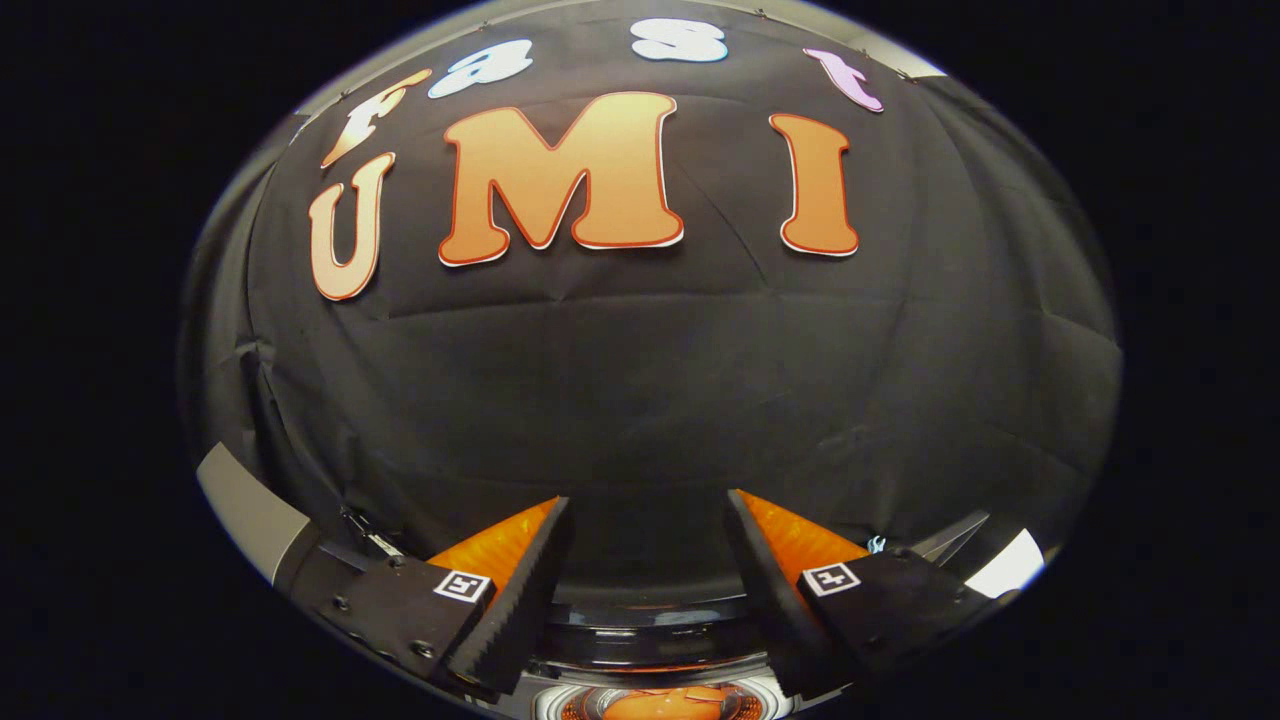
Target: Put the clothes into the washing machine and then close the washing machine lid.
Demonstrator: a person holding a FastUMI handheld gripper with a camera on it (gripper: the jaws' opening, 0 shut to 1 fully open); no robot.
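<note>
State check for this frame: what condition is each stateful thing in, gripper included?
gripper: open, fingers spread apart, nothing between them, aimed at the black cloth wall.
washing machine: below the fingers, dark glossy rim showing; lid position cannot be told.
orange item: seen low between the fingers, inside a round opening; cannot identify it.

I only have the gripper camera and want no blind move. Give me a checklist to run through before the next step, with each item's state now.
1. Gripper open: ok, fingers spread apart.
2. Nothing held: ok, the gap between the fingers is free.
3. Washing machine in reach: ok, its dark rim lies low between the fingers.
4. Lid open: cannot tell.
5. Clothes located: cannot tell; something orange lies below the rim.
6. Path ahead: ok, just the black cloth wall beyond the fingers.
</note>
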